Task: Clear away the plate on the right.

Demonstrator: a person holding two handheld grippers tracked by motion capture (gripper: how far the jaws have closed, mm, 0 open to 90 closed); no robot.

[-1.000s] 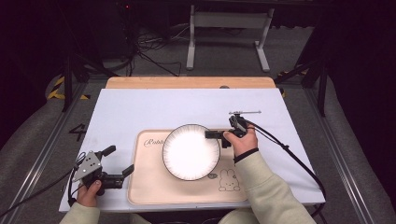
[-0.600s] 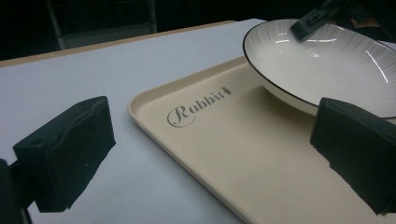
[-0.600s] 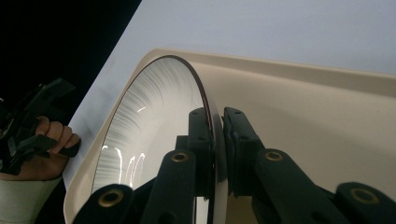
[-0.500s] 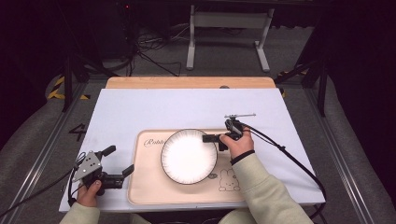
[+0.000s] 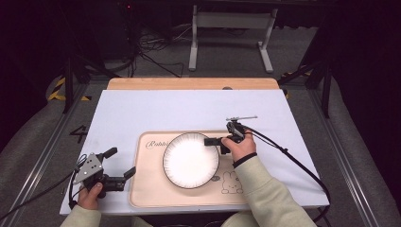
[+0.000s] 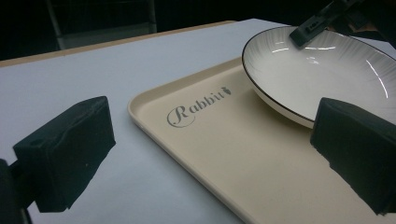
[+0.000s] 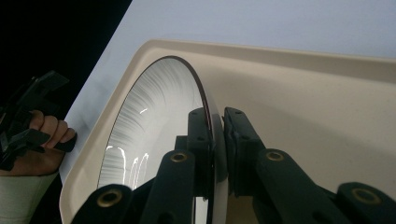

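One plate [image 5: 190, 160], one tray [image 5: 146, 189], right claw [image 5: 213, 142] gripping the rim.

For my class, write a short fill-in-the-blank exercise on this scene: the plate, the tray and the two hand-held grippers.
1. The right hand-held gripper is shut on the plate's ____.
2. The plate sits over a beige ____ with a printed rabbit.
3. The left hand-held gripper's jaws stand ____.
4. The word printed on the tray is ____.

Missing words: rim; tray; open; Rabbit
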